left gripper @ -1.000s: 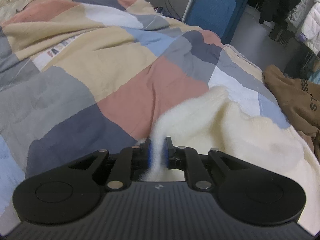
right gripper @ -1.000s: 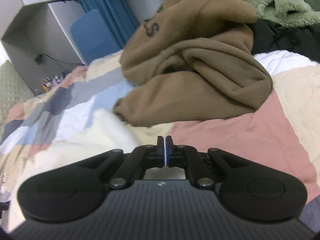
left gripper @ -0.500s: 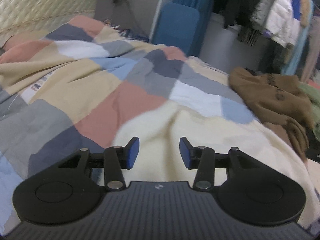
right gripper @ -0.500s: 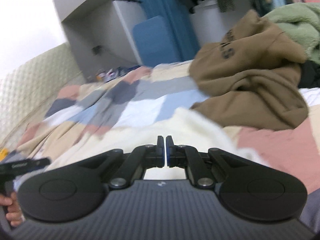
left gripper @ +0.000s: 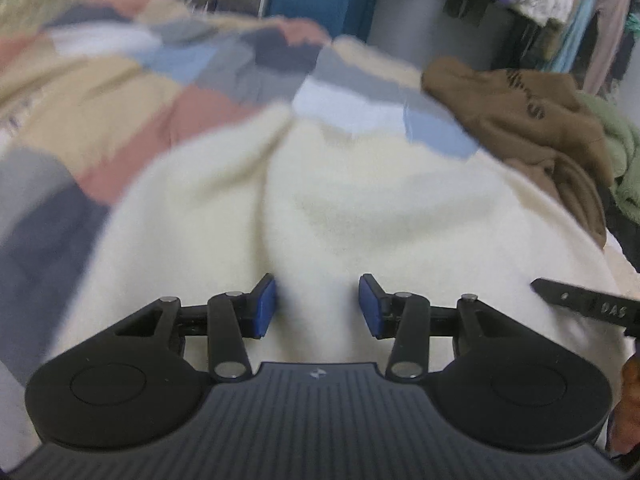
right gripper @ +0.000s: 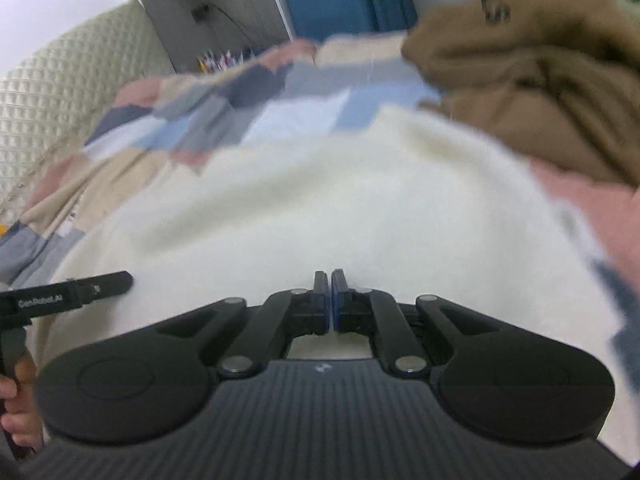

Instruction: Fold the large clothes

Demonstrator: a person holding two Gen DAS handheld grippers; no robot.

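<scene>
A cream fleece garment [left gripper: 360, 208] lies spread on a patchwork quilt [left gripper: 100, 120], beside a brown hoodie [left gripper: 520, 120]. Above it, the left gripper [left gripper: 317, 306] gapes wide; the right gripper [right gripper: 331, 300] is pressed together, empty.

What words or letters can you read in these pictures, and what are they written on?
"GenRobot.AI": white print on the left gripper's black side, seen from the right wrist camera.
"DAS": small letters on the right gripper's black side, seen from the left wrist camera.
Brown hoodie: dark print with a large "S", the rest too blurred to read.
Small emblem on each gripper body: a logo, no letters.
</scene>
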